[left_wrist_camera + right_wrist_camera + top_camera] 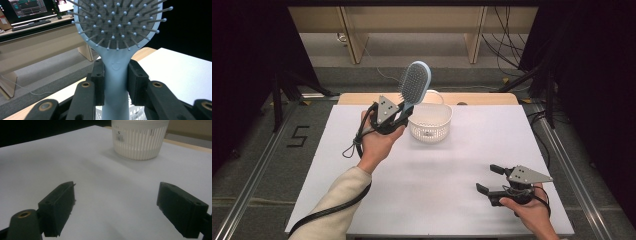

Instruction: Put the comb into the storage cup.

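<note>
White sheeting covers the table, with a wooden edge showing at its far side; dark curtains close in left and right. Above it the pale blue hairbrush stands raised, bristle face toward the high camera, its head above and just left of the white slatted basket; the left gripper has its jaws clamped on the handle, pads pressing both sides; the handle's lower end is cut off at the bottom of the left gripper view, and the brush head's top at the upper edge. The basket's inside is hard to make out. Well apart, near the front right corner, the right gripper rests low with jaws spread wide, holding nothing.
</note>
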Demonstrator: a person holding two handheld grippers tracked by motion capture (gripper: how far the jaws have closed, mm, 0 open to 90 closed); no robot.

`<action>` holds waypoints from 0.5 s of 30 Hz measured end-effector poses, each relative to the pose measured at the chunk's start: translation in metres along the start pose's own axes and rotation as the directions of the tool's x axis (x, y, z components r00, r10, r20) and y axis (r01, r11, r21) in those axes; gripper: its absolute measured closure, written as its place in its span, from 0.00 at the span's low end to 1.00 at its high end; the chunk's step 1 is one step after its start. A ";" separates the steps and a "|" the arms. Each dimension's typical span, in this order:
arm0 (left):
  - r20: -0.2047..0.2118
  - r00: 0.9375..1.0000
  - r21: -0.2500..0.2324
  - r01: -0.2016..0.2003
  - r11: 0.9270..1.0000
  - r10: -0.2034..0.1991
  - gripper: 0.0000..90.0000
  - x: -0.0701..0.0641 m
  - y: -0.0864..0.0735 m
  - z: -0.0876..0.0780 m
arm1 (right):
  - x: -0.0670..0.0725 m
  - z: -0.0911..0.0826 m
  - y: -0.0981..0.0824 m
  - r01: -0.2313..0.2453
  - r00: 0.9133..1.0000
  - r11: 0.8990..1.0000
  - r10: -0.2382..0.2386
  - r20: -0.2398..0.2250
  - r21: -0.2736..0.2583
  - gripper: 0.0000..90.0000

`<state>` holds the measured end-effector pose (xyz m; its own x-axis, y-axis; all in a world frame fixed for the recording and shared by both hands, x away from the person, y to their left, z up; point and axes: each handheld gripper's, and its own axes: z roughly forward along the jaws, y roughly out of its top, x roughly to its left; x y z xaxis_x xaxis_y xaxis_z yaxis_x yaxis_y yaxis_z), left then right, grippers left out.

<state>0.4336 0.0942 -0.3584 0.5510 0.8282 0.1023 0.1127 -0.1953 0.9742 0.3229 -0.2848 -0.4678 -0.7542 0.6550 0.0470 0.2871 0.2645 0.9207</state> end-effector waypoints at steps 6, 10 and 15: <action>0.003 1.000 0.000 -0.004 1.000 0.004 0.78 -0.001 0.001 0.001 | 0.000 0.000 0.000 0.001 1.000 1.000 -0.001 0.000 0.000 0.18; 0.003 1.000 0.001 -0.004 1.000 0.004 0.78 -0.001 0.001 0.002 | 0.000 0.000 0.000 0.000 1.000 1.000 0.000 -0.001 -0.001 0.18; 0.004 1.000 0.003 -0.003 1.000 0.003 0.78 -0.001 0.002 0.004 | 0.000 0.000 0.000 0.000 1.000 1.000 0.000 -0.001 0.000 0.17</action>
<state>0.4365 0.0914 -0.3575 0.5546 0.8255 0.1045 0.1134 -0.1994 0.9733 0.3229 -0.2846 -0.4678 -0.7549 0.6541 0.0476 0.2871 0.2643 0.9207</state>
